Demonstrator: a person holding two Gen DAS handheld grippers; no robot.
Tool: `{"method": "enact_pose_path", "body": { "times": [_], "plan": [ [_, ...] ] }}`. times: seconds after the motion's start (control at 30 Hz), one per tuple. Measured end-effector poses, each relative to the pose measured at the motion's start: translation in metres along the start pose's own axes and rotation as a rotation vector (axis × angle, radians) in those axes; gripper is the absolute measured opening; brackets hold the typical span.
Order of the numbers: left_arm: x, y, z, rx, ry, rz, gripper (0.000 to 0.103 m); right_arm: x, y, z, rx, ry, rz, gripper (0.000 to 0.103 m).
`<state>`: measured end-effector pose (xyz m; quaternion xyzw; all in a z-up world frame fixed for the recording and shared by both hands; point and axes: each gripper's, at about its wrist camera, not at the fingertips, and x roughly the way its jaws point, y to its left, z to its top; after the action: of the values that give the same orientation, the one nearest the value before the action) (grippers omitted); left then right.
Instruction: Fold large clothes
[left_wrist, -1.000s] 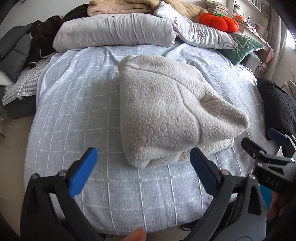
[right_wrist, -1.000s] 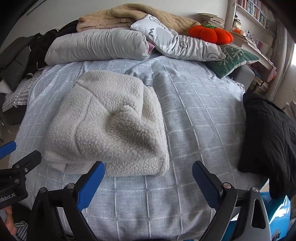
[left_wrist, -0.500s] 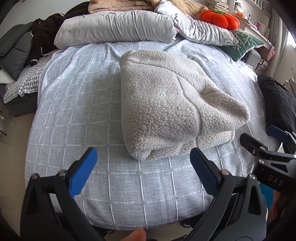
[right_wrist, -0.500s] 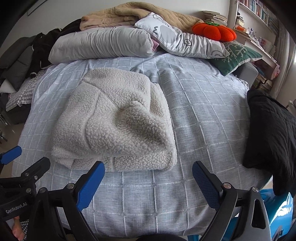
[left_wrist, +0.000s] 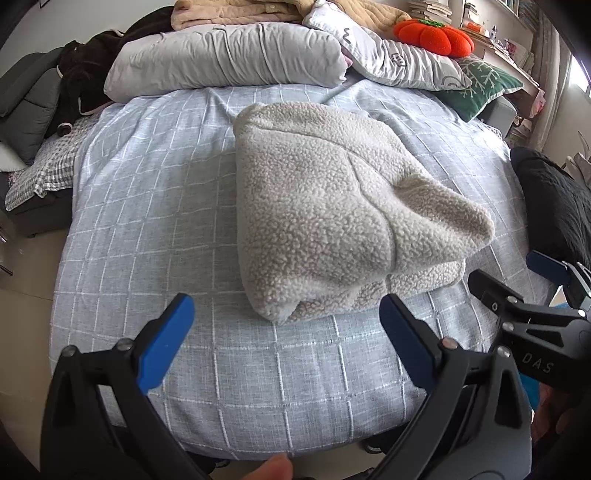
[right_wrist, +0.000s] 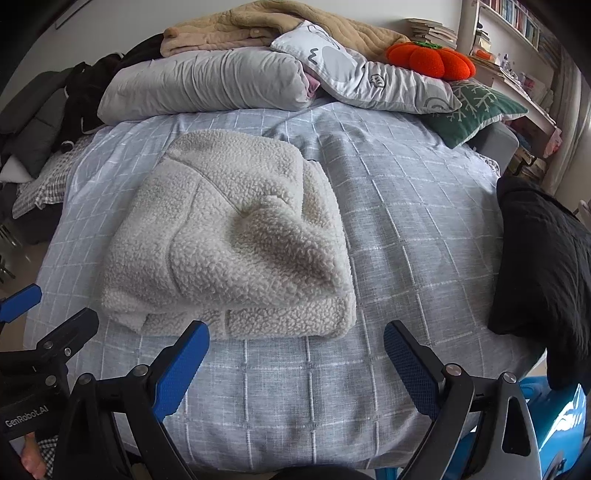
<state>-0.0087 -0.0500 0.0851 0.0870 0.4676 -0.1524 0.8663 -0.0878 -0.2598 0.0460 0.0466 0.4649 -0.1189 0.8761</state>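
A cream fleece garment (left_wrist: 332, 206) lies folded in a thick bundle on the blue checked bed cover (left_wrist: 147, 221); it also shows in the right wrist view (right_wrist: 229, 240). My left gripper (left_wrist: 288, 328) is open and empty, held above the bed's near edge just short of the bundle. My right gripper (right_wrist: 295, 350) is open and empty, also near the front edge, beside the bundle's right corner. Each gripper shows at the edge of the other's view.
A black garment (right_wrist: 543, 258) lies at the bed's right edge. Grey pillows (right_wrist: 207, 88), a beige blanket (right_wrist: 258, 26), an orange pumpkin cushion (right_wrist: 432, 61) and a green cushion (right_wrist: 476, 107) line the head. Dark clothes (left_wrist: 81, 74) pile at the far left.
Both grippers have drawn back from the folded fleece towards the foot of the bed and risen a little. The fleece has not moved.
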Motion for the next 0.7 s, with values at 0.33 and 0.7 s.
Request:
{"method": "enact_pose_path", "body": {
  "times": [0.33,0.7],
  "plan": [
    [0.0005,0.0011,-0.0007,-0.003,0.002,0.002,0.100,0.0004,0.0038,-0.0007,-0.014,0.002,0.006,0.097],
    [0.0006,0.0035,-0.0011,-0.004,0.004,0.000,0.100,-0.0002,0.0027,-0.0002,-0.012,0.001,0.008,0.097]
  ]
}}
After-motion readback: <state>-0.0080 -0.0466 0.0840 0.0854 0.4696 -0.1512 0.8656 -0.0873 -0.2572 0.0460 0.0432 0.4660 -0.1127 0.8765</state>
